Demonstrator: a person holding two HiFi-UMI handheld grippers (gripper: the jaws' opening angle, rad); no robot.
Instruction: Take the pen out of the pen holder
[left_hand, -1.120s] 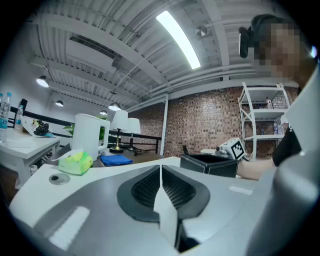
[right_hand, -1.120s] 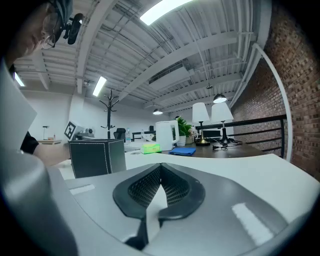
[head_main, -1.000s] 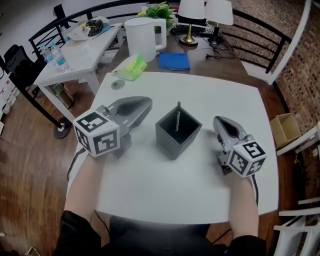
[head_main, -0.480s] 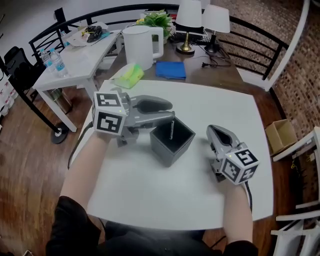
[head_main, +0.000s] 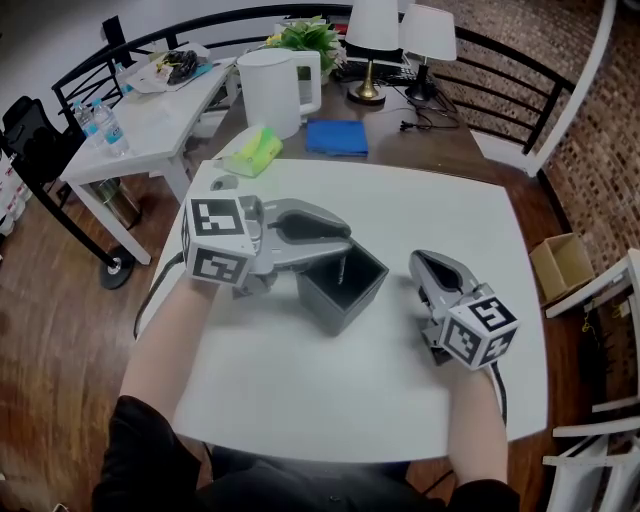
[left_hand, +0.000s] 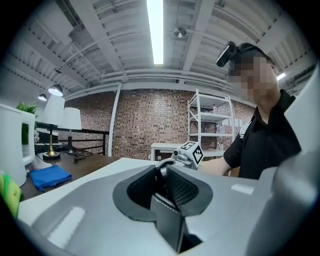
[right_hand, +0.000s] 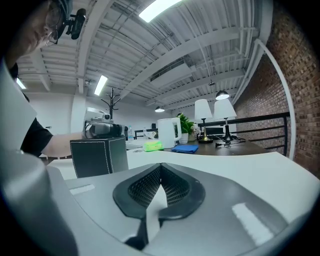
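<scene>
Nearest: right gripper (head_main: 426, 263) (right_hand: 160, 168) low on white table (head_main: 300, 390), fingers pressed together on nothing. Just left of those fingers: dark square pen holder (head_main: 335, 300) (right_hand: 97, 155). Over its far-left corner: left gripper (head_main: 345, 240) (left_hand: 162, 172), fingers clenched on top end of pen (head_main: 342, 265) (left_hand: 159, 181). Long axis near upright, lower end down inside holder. Far beyond fingertips: blue cloth (head_main: 335, 137), white kettle (head_main: 278, 88).
</scene>
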